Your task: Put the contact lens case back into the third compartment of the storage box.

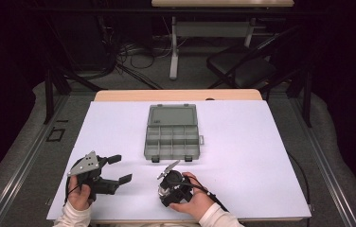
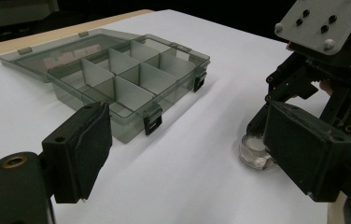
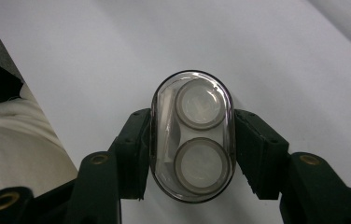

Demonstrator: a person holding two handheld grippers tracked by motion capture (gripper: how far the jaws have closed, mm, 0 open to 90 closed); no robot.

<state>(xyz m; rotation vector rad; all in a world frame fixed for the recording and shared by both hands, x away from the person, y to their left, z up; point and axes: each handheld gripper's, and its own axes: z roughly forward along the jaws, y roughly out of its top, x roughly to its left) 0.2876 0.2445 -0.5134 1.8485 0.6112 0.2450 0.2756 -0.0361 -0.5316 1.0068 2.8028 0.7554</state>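
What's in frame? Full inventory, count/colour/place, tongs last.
Translucent grey plastic compartment box: 1, lid open and laid flat away from the person, compartments look empty, centre of the table.
Clear oval plastic case with two round white-rimmed wells: 1, between the right tongs' jaws, on the sheet near the front edge.
White sheet: 1, covers most of the wooden table.
Black folding chair: 1, on the floor beyond the table, right.
Dark cables: a tangle, floor behind the table, left.
Left tongs: 1, black with a grey plate, open, front left, holding nothing.
Right tongs: 1, black, shut on the oval case, front centre.
Hands: 2, pale sleeves, bottom edge.
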